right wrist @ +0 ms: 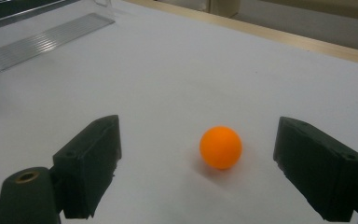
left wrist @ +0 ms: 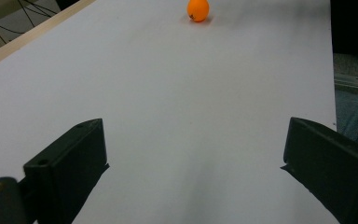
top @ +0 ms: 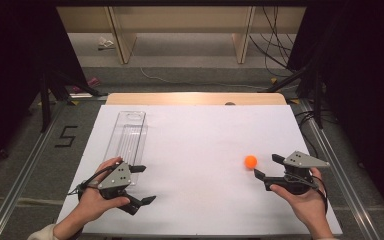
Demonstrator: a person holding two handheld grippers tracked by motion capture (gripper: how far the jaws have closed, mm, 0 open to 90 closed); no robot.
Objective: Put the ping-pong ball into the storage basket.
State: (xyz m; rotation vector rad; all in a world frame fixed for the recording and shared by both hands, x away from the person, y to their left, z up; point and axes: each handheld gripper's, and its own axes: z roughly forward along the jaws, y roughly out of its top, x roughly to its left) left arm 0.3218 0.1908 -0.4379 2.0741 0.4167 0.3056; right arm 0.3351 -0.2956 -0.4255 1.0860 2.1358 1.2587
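An orange ball (top: 250, 161) rests on the white table sheet (top: 200, 145) at the right. My right gripper (top: 269, 166) is open just right of it, jaws pointing left; in the right gripper view the ball (right wrist: 221, 147) lies a little ahead of the wide-apart jaws, touching neither. My left gripper (top: 144, 184) stands open at the front left, jaws pointing right, beside the near end of a clear plastic tray (top: 127, 137). From the left gripper view the ball (left wrist: 198, 10) is far off across the sheet, and nothing sits between those jaws.
The clear ribbed tray (right wrist: 46, 39) lies lengthwise along the left of the sheet. The wooden table edge (top: 195, 98) runs along the back. Cables (top: 275, 45) and dark stands lie on the floor beyond.
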